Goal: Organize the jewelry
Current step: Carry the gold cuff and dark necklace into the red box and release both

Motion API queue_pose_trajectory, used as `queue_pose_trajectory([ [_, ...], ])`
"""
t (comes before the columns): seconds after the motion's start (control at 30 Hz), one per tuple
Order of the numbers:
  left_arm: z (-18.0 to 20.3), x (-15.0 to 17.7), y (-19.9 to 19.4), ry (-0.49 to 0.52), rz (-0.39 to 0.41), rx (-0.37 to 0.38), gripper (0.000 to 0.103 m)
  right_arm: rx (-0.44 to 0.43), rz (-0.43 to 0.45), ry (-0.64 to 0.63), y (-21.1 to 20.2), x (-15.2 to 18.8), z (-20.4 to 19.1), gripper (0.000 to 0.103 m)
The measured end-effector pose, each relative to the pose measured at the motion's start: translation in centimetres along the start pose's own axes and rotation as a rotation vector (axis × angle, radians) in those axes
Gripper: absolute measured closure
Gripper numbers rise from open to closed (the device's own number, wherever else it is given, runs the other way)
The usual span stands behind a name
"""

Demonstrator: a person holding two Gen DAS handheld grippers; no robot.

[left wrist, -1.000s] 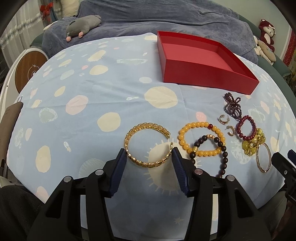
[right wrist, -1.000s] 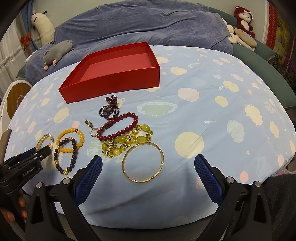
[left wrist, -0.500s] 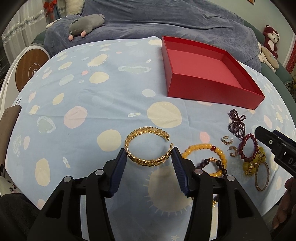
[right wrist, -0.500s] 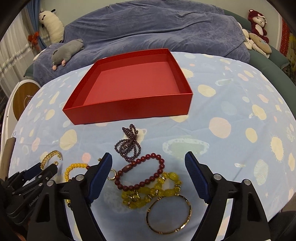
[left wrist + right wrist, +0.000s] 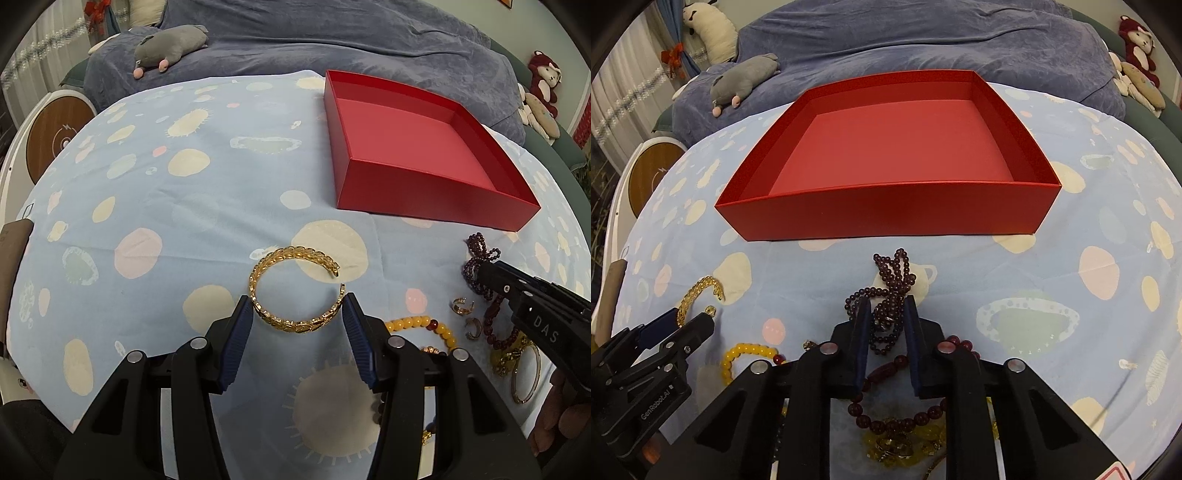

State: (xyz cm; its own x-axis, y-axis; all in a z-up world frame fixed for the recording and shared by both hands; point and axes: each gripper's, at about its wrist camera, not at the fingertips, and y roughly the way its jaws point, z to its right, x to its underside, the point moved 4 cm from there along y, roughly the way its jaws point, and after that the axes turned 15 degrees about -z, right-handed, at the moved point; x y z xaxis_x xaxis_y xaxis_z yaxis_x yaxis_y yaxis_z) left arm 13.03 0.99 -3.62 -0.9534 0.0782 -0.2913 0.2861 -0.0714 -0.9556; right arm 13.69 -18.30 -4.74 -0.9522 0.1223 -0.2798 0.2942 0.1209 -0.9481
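An empty red box (image 5: 413, 147) (image 5: 897, 147) sits on the spotted blue cloth. A gold cuff bracelet (image 5: 291, 291) (image 5: 698, 295) lies flat; my left gripper (image 5: 297, 308) is open with a finger on each side of its near half. My right gripper (image 5: 886, 314) has narrowed around a purple bead strand (image 5: 892, 284) (image 5: 480, 258) that lies on the cloth, its pads close to or touching the beads. A dark red bead bracelet (image 5: 905, 402), a yellow bead bracelet (image 5: 421, 326) (image 5: 746, 356), two small gold rings (image 5: 467, 314) and a thin gold bangle (image 5: 526, 376) lie nearby.
A grey plush toy (image 5: 170, 44) (image 5: 742, 79) lies on the blue-grey blanket (image 5: 332, 40) behind the cloth. More plush toys (image 5: 543, 92) sit at the far right. A round wooden-faced object (image 5: 61, 133) stands at the left edge.
The right gripper moved forward and down and narrowed around the purple bead strand. The left gripper moved forward until its fingers straddle the gold cuff.
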Motion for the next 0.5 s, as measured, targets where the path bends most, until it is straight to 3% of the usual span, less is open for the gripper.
queue_pose_trajectory([
  [0.37,0.8,-0.2,-1.9,0.017,0.014,0.026,0.060,-0.060,0.046,0.045,-4.0,1.1,1.3,0.098],
  [0.43,1.0,-0.3,-2.5,0.026,0.025,0.039,0.067,-0.064,0.053,0.046,-4.8,1.1,1.6,0.098],
  [0.5,1.2,-0.4,-2.6,0.037,0.015,0.059,0.088,-0.065,0.065,0.045,-5.6,1.2,1.7,0.098],
])
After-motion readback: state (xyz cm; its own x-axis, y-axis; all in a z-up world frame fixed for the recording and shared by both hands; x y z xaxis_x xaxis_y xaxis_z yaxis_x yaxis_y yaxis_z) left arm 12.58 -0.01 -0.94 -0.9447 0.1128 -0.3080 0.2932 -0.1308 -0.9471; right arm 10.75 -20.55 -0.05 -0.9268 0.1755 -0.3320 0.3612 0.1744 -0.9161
